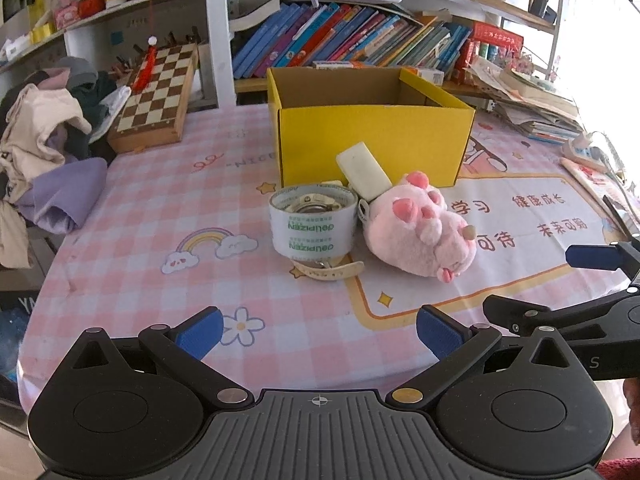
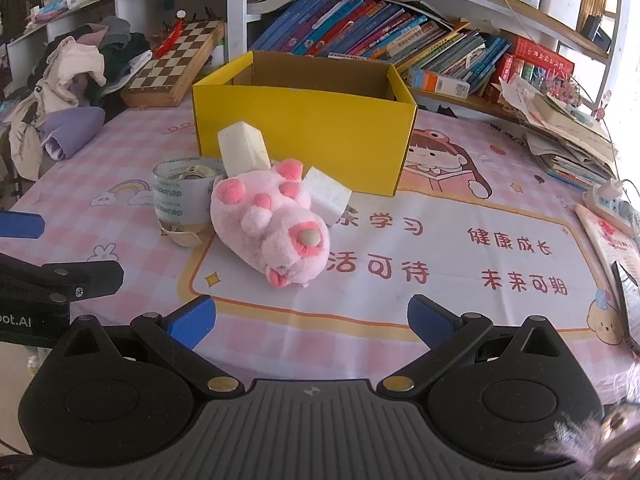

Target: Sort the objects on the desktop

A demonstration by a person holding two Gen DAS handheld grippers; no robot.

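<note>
Both claws hover low over the near edge of the table [image 1: 132,216], which wears a pink checked cloth with cartoon prints. The left claw [image 1: 320,336] is released, its blue pads spread wide with nothing between them, and the right claw [image 2: 312,322] is released in the same way — each shows at the edge of the other's view. In front of them the things to sort lie in one cluster: a pink plush toy [image 2: 268,220] on its back with its paws up, a roll of clear tape [image 1: 313,222] standing on end just left of it, and a strap [image 1: 332,271] that pokes out from under the roll. One white block [image 2: 242,148] leans tilted behind the toy, propped between toy and tape; a second white block [image 2: 328,194] rests against the toy's right side. Just behind the cluster stands an open yellow box [image 2: 304,136] — its inside is mostly hidden from both views. A folded chessboard [image 1: 154,96] and a heap of clothes [image 1: 44,144] lie at the far left, with rows of books [image 2: 360,36] on the shelf behind.
</note>
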